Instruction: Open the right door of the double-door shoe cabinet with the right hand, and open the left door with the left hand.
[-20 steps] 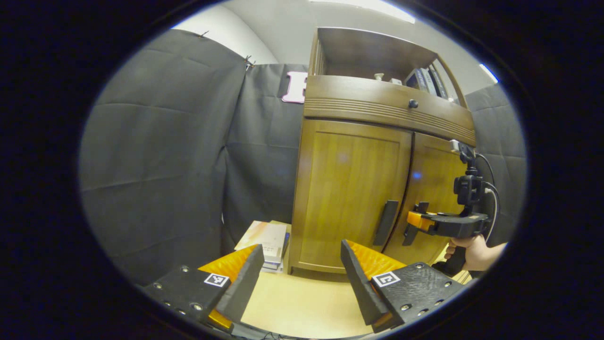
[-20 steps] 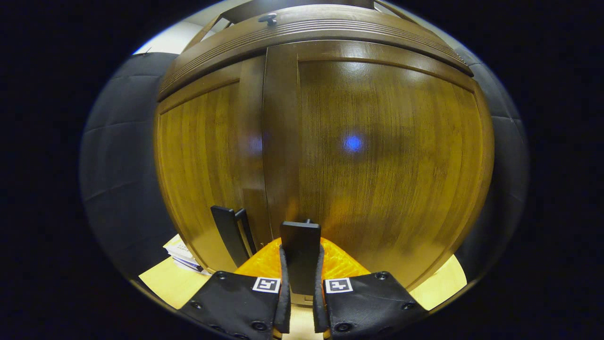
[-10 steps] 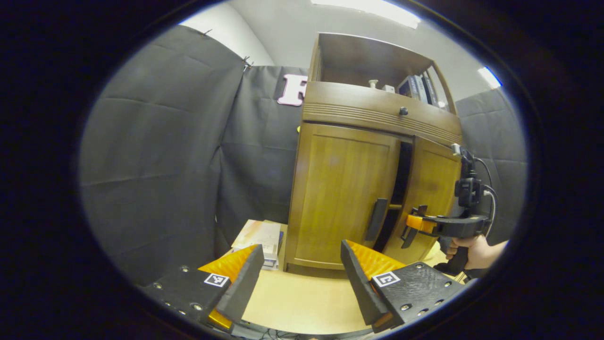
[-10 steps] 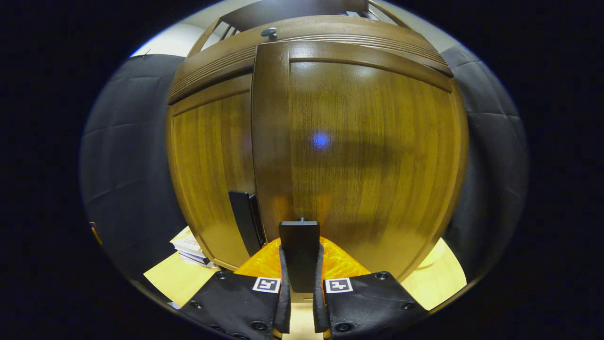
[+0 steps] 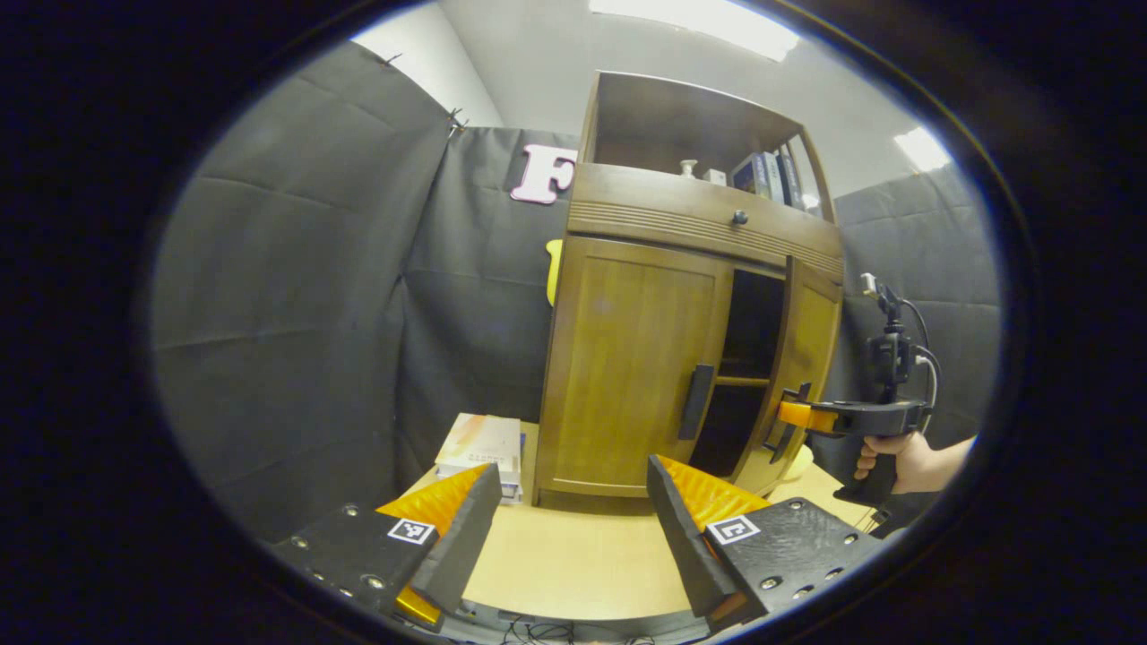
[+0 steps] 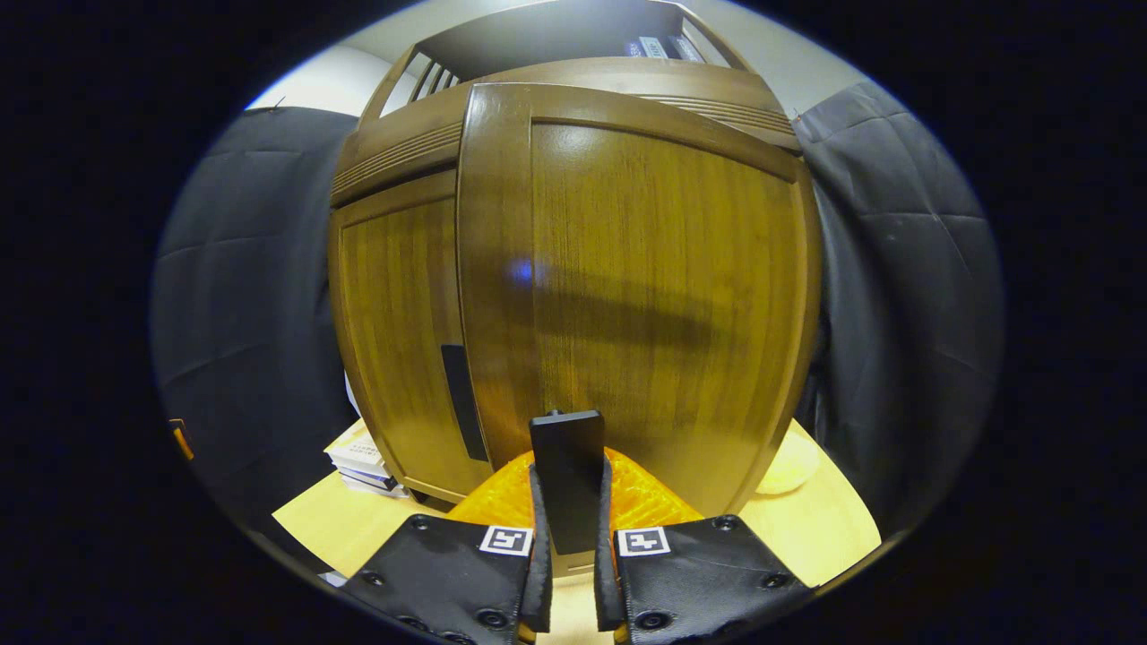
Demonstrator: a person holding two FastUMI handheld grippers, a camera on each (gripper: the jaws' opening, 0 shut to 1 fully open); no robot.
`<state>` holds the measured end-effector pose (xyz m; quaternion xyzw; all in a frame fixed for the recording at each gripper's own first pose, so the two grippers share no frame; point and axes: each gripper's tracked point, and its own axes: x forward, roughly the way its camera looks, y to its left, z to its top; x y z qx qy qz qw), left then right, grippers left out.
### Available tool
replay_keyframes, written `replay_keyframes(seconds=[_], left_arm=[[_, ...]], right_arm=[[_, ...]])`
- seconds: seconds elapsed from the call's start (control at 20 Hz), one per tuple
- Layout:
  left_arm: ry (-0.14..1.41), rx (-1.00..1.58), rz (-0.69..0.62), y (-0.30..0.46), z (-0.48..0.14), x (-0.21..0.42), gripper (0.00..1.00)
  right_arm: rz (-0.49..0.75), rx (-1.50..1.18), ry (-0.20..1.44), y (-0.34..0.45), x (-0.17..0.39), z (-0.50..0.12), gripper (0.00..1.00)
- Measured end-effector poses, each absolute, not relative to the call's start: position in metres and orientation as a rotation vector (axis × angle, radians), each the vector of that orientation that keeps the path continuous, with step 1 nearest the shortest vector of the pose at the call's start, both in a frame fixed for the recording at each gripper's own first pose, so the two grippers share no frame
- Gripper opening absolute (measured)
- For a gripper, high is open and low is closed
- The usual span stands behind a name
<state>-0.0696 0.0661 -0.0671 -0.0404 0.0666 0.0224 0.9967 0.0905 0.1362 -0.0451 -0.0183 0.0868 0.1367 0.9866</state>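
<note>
Right door [image 5: 802,376] swung further out in last second; gap now wide, dark inside with shelf visible. My right gripper [image 6: 567,502] pinches right door handle [image 6: 566,479], both fingers pressed on it. Left gripper [image 5: 573,528] spread wide, holds nothing, well apart from left door [image 5: 627,358], shut. Left door handle [image 5: 694,401] my next target, I judge.

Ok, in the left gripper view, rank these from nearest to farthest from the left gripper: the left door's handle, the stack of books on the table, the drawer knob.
From the left gripper:
1. Stack of books, on the table just left of the cabinet.
2. Left door's handle, on the closed door, ahead to the right.
3. Drawer knob, high on the drawer front.
</note>
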Motion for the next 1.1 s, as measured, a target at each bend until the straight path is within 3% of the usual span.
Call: replay_keyframes(seconds=[0.45, 0.55, 1.1], left_arm=[[0.161, -0.072, 0.017, 0.063, -0.067, -0.069, 0.96], [0.147, -0.055, 0.008, 0.060, -0.063, -0.068, 0.92], [0.137, -0.024, -0.044, 0.028, -0.062, -0.054, 0.92]], right_arm=[[0.250, -0.009, 0.149, 0.126, 0.084, -0.041, 0.19], [0.266, 0.006, 0.151, 0.122, 0.079, -0.038, 0.19], [0.305, -0.012, 0.137, 0.102, 0.074, -0.034, 0.20]])
